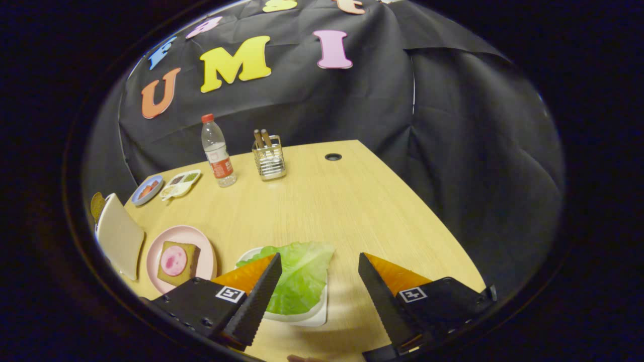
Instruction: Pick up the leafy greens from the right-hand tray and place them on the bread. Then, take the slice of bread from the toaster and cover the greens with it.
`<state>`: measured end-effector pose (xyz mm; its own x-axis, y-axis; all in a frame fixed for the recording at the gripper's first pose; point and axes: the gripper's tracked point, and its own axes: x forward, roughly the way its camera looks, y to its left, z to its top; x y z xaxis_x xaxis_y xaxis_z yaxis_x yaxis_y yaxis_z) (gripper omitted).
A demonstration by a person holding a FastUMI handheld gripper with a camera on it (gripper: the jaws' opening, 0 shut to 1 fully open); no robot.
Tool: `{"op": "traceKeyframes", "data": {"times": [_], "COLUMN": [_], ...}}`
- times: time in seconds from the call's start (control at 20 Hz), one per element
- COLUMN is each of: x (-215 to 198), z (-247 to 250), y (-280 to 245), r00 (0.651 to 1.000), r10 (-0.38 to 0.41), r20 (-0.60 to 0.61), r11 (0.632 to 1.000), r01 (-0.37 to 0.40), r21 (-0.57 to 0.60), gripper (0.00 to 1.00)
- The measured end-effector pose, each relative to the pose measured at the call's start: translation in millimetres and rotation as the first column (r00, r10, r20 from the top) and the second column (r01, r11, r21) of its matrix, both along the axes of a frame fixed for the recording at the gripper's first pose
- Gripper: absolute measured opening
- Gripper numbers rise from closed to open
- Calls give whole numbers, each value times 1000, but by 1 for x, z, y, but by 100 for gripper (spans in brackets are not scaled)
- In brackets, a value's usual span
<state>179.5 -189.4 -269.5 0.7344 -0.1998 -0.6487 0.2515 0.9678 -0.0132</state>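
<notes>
Fingers of the gripper [317,281] stand spread wide apart and hold nothing, poised low over the wooden table [342,201]. Partly between them, and passing under the left finger, lie the leafy greens [302,274], a pale green lettuce leaf resting on its white tray [317,315]; the right finger is over bare table beside it. Just beyond the left finger sits a pink plate [201,239] carrying the bread [177,262], a toasted slice with a round pink slice of meat on top. Further out on that side is what looks like the toaster [119,236], a cream-coloured body; I cannot tell whether a slice stands in it. Well ahead of the fingers are a small blue dish [147,190], a divided condiment tray [181,183], a water bottle [217,153] and a wire utensil holder [269,158]. By my reading nothing is done yet: the greens are ungrasped, the bread uncovered, so both steps remain. The bottle's red label is too small to read.
</notes>
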Motion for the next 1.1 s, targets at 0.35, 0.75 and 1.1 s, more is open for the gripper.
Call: {"op": "traceKeyframes", "data": {"times": [0.35,0.75,1.1], "x": [21,32,34], "z": [-20,-44,-46], "y": [-2,1,3], "r00": [999,992,987], "r10": [-4,-11,-9], "r20": [-42,-127,-162], "r11": [1000,993,999], "r01": [5,25,17], "r21": [14,114,46], "gripper": [96,84,35]}}
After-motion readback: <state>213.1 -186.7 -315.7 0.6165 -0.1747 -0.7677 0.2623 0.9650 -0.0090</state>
